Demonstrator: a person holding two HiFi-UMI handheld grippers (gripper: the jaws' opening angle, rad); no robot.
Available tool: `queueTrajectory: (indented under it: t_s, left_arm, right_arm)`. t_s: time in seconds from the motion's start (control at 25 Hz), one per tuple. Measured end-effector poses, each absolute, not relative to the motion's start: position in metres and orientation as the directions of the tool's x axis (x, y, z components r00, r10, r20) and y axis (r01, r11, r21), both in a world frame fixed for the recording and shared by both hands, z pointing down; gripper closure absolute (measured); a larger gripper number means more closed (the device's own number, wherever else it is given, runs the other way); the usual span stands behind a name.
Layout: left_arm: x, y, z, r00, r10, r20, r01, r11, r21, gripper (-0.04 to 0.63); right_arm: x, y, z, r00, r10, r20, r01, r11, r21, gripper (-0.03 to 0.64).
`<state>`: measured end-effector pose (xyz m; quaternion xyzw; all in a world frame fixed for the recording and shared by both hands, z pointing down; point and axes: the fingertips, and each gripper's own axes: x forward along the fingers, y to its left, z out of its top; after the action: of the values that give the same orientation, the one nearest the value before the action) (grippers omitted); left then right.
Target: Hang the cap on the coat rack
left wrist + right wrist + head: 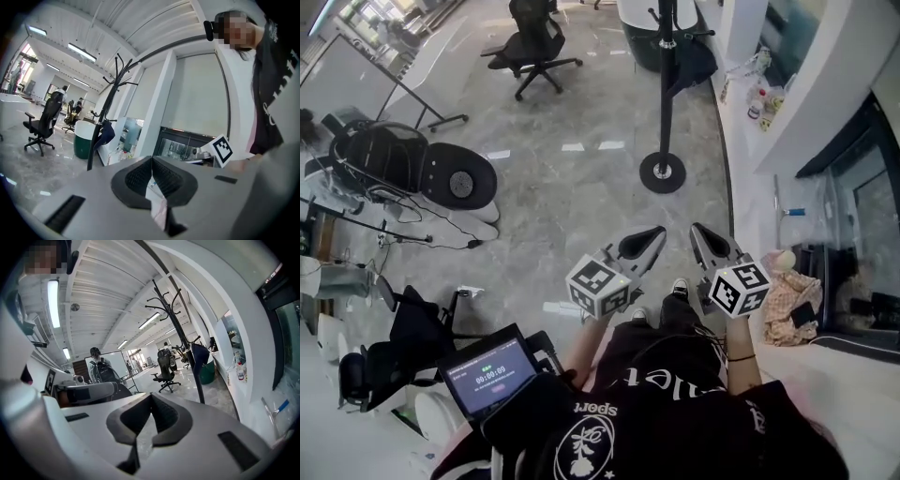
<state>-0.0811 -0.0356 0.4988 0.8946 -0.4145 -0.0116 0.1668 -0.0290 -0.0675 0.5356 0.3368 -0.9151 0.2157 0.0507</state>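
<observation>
The black coat rack (664,84) stands on its round base ahead of me. A dark blue cap (692,58) hangs on it, partway up the pole. It also shows as the dark cap (107,132) in the left gripper view and the cap (200,355) in the right gripper view. My left gripper (656,232) and right gripper (697,229) are held side by side, well short of the rack. Both are shut, with the pads (159,176) of the left and the pads (161,416) of the right meeting on nothing.
A black office chair (534,42) stands far left of the rack, with a green and white bin (83,138) behind it. A white counter (741,131) with bottles runs along the right. A pink checked cloth (792,295) lies at my right. Stands and cables crowd the left floor.
</observation>
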Motion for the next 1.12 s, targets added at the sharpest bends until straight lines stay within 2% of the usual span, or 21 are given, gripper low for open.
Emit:
queueTrajectory:
  t_s: [0.32, 0.8, 1.12]
  left_arm:
    - [-0.102, 0.048, 0.512, 0.653, -0.749, 0.115, -0.731, -0.584, 0.352, 0.591]
    - [-0.056, 0.113, 0.495, 0.655, -0.752, 0.078, -0.729, -0.600, 0.331, 0.591]
    - [-0.005, 0.195, 0.510, 0.641, -0.765, 0.068, -0.726, -0.575, 0.377, 0.591]
  right_arm:
    - [-0.041, 0.019, 0.540, -0.752, -0.605, 0.260, -0.658, 0.666, -0.352, 0.600]
    - [-0.001, 0.085, 0.521, -0.762, -0.605, 0.233, -0.647, 0.694, -0.316, 0.600]
    - [0.051, 0.172, 0.536, -0.755, -0.596, 0.273, -0.655, 0.700, -0.284, 0.601]
